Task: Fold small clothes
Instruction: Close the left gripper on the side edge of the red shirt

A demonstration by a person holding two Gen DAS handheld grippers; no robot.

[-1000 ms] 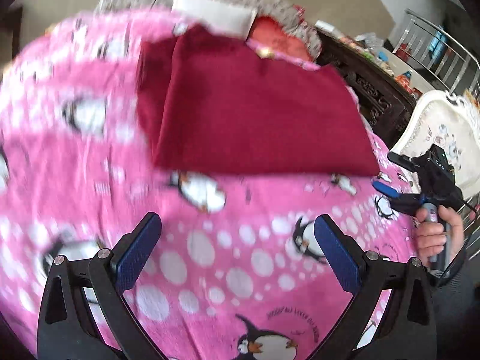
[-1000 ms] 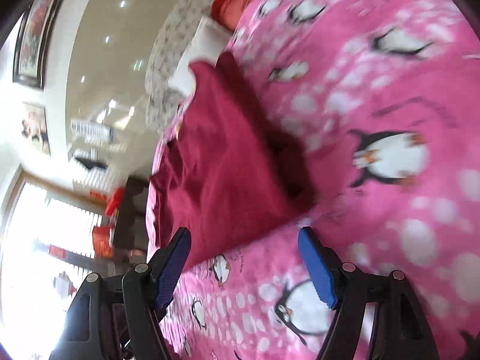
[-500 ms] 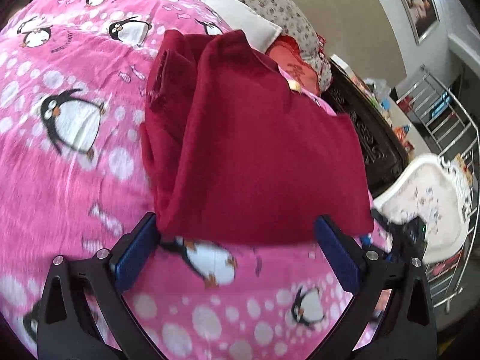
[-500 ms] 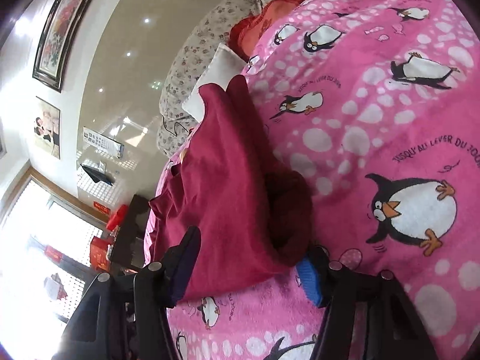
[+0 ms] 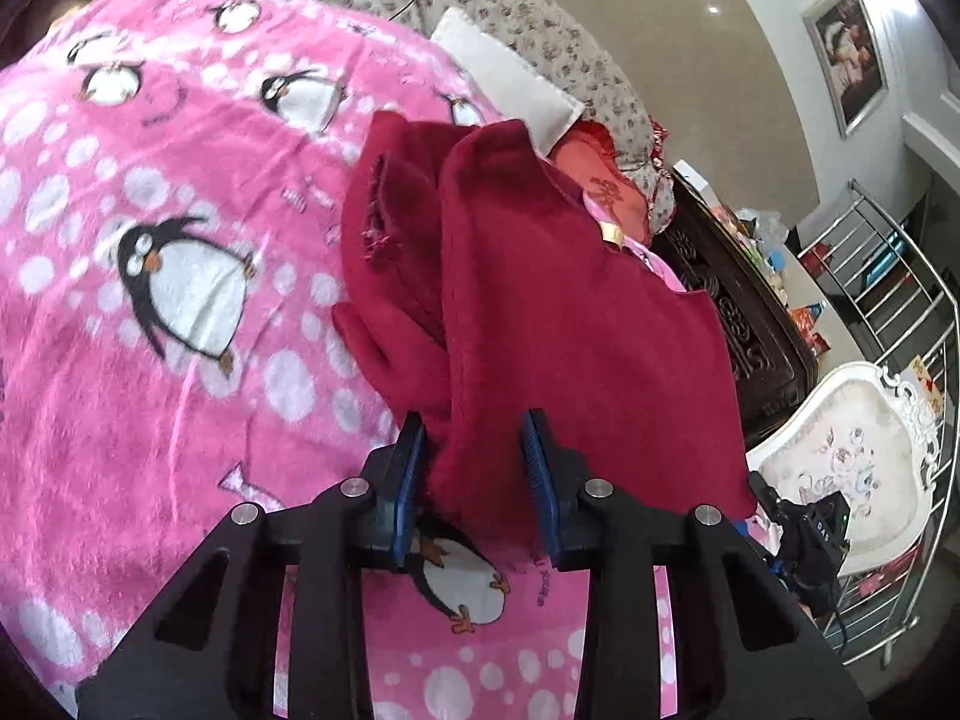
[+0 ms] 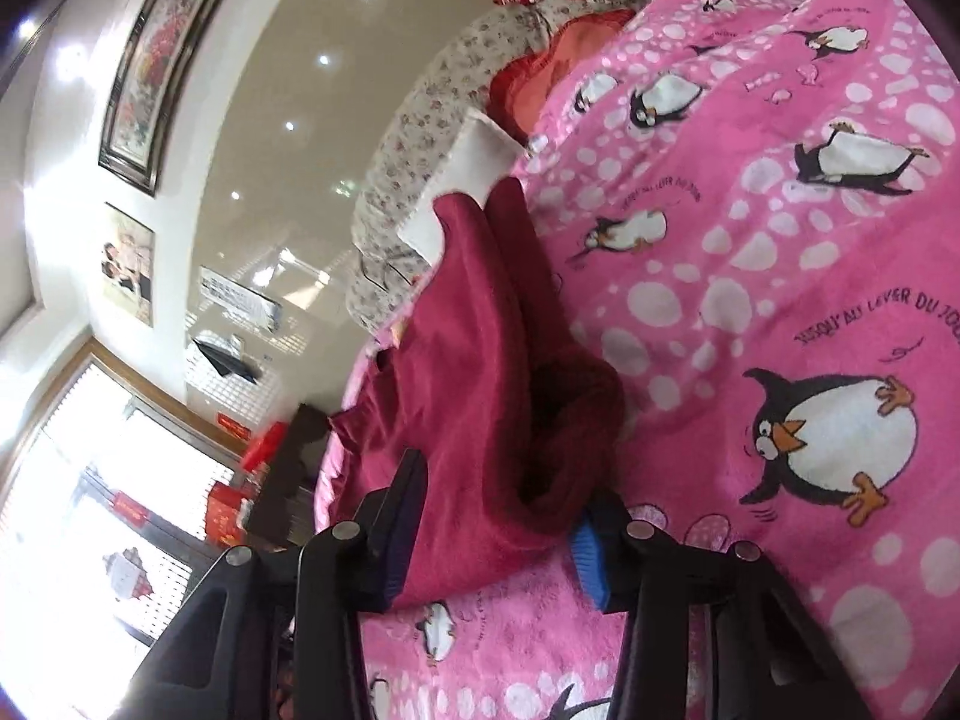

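Note:
A dark red fleece garment (image 5: 540, 300) lies partly folded on a pink penguin blanket (image 5: 150, 300). My left gripper (image 5: 477, 480) is shut on the garment's near edge, with the cloth bunched between the blue pads. In the right wrist view the same garment (image 6: 480, 360) runs away from me across the blanket (image 6: 780, 300). My right gripper (image 6: 498, 528) has its jaws narrowed around the garment's near corner, and the cloth fills the gap between them.
A floral quilt (image 5: 528, 18), a white pillow (image 5: 504, 78) and a red cushion (image 5: 600, 180) lie beyond the garment. A dark carved cabinet (image 5: 750, 312), a white chair (image 5: 852, 450) and a metal rack (image 5: 900, 276) stand to the right.
Both grippers moved forward onto the garment's near edge and closed from wide open onto the cloth. The left one closed more tightly.

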